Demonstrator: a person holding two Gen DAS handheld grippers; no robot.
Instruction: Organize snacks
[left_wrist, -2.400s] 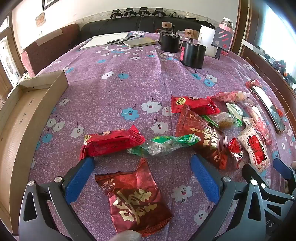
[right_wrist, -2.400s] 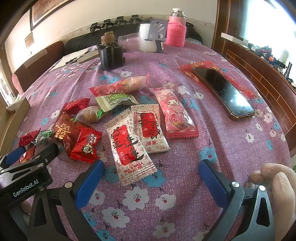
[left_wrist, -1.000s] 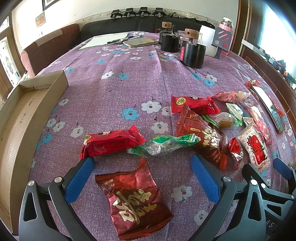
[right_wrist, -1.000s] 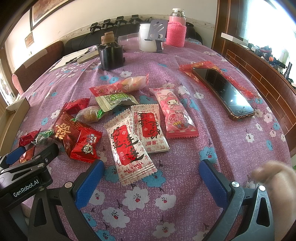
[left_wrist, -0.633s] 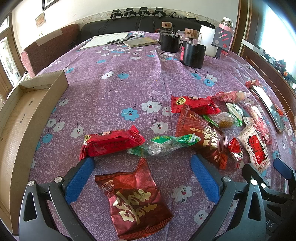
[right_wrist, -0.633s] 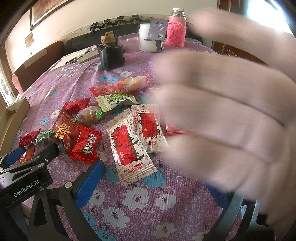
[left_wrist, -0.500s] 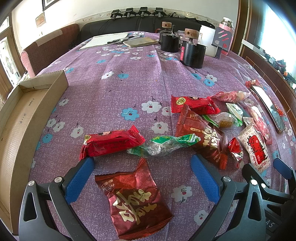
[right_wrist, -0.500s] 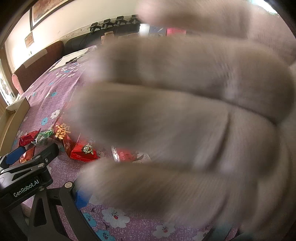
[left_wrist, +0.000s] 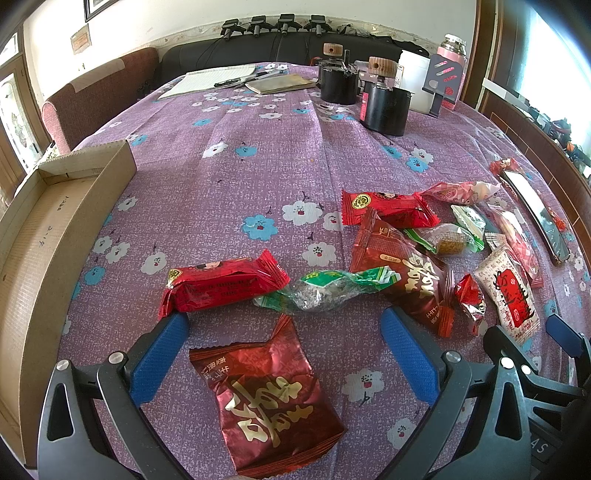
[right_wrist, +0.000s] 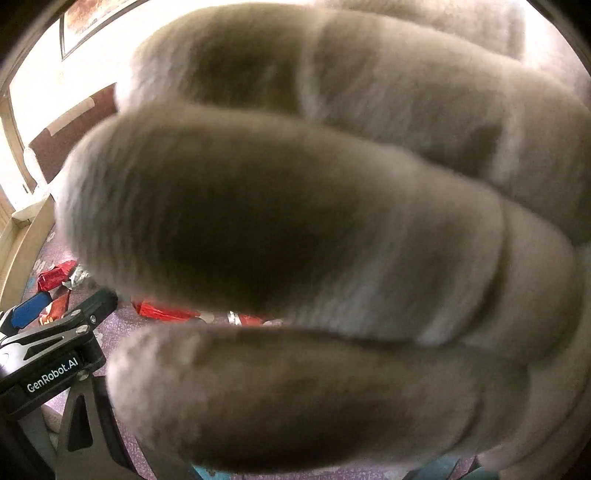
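The left tool (left_wrist: 282, 343) sits spread wide at the bottom of its frame, a dark red snack packet (left_wrist: 266, 402) lying between its blue fingers (left_wrist: 159, 356) on the purple floral bench (left_wrist: 258, 173). More snacks (left_wrist: 424, 251) scatter centre-right (cardboard box (left_wrist: 44, 236) at left). A blurred hand (right_wrist: 314, 236) fills the right view; that tool's state cannot be told.

Bright daylight in the left wrist view, entering from the window (left_wrist: 535, 66) at upper right, blown out white. Sharp throughout, with glare on the foil snack wrappers (left_wrist: 273, 398) and soft shadows on the tabletop (left_wrist: 258, 177). Strong fisheye bending and dark vignette at the edges. Right wrist view almost filled by a blurred, backlit, out-of-focus hand (right_wrist: 314, 240); overexposed wall behind.
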